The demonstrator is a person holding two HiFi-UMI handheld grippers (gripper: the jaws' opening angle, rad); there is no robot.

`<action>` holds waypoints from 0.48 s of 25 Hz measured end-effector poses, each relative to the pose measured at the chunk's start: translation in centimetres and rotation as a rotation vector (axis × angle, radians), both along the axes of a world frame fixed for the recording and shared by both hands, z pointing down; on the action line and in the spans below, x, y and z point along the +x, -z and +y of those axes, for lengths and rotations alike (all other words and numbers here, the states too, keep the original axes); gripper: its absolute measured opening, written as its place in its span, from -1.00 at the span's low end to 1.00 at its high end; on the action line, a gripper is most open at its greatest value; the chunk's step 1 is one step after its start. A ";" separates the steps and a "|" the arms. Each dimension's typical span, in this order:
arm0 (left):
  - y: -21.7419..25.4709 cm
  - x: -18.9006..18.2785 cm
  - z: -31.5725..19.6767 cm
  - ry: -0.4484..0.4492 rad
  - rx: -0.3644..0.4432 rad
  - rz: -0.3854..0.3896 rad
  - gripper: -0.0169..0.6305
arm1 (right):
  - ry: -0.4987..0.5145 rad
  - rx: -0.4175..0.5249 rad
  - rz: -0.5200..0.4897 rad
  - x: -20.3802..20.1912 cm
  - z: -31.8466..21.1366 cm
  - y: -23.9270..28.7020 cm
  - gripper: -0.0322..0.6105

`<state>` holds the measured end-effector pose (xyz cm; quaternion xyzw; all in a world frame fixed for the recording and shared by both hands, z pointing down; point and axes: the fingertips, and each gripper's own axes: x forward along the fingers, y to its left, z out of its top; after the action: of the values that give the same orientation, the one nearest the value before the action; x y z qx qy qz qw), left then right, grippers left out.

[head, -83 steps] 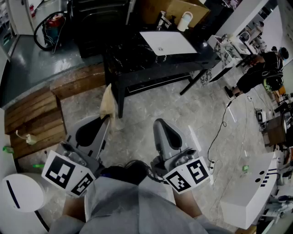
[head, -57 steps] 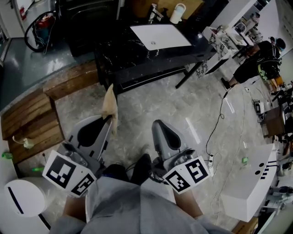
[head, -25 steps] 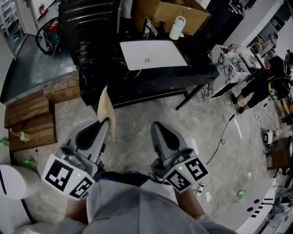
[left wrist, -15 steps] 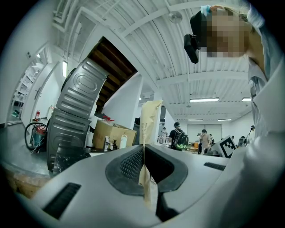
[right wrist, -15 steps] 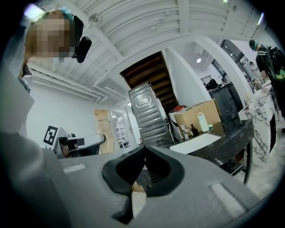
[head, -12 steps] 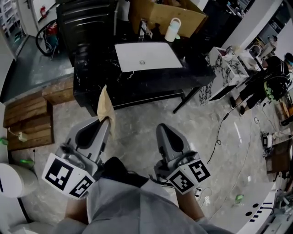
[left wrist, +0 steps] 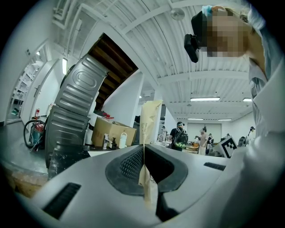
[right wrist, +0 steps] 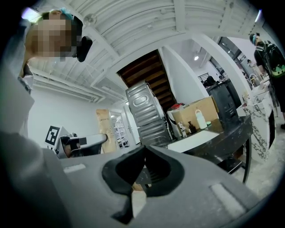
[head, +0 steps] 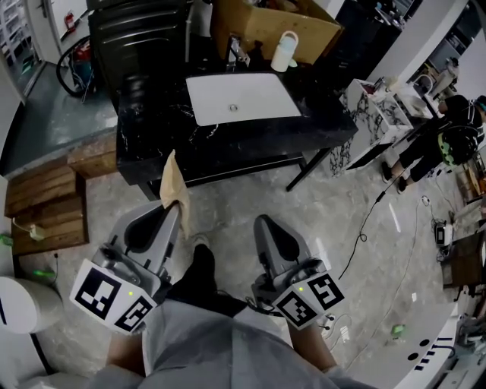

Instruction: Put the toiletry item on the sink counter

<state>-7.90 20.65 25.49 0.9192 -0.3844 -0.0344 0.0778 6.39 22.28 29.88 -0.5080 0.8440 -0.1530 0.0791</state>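
Note:
A flat tan packet (head: 173, 182) stands upright, pinched in my left gripper (head: 178, 202), which is shut on its lower edge. In the left gripper view the packet (left wrist: 149, 129) rises from between the closed jaws. My right gripper (head: 263, 221) is held beside it, shut with nothing in it; its own view shows the jaw tips meeting (right wrist: 144, 153). Ahead stands the black marble sink counter (head: 152, 114) with a white basin (head: 241, 97), a faucet (head: 237, 52) and a white bottle (head: 287, 50) at the back. Both grippers hang over the floor, short of the counter's front edge.
A cardboard box (head: 273, 23) sits behind the basin and a dark ribbed unit (head: 137, 30) stands at the back left. Wooden steps (head: 42, 201) lie left, a white round bin (head: 23, 304) lower left. Cables (head: 372, 213) trail on the floor right, near a person (head: 448, 137).
The sink counter has come nearer and lower in the head view as the person walks toward it. Both grippers keep their pose, the left still holding the packet.

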 end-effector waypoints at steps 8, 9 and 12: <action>0.3 2.2 -4.7 -0.041 0.018 -0.003 -0.92 | -0.039 0.000 0.007 2.1 -3.6 0.0 -0.90; 0.4 2.4 -5.5 -0.046 0.020 -0.003 -0.92 | -0.044 0.001 0.006 2.4 -4.2 0.1 -0.90; 0.6 3.0 -7.8 -0.056 0.024 -0.002 -0.92 | -0.056 0.001 0.007 3.0 -6.3 0.2 -0.90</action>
<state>-4.89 12.80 24.93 0.9305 -0.3582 -0.0357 0.0673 9.38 16.00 29.72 -0.5319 0.8297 -0.1486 0.0808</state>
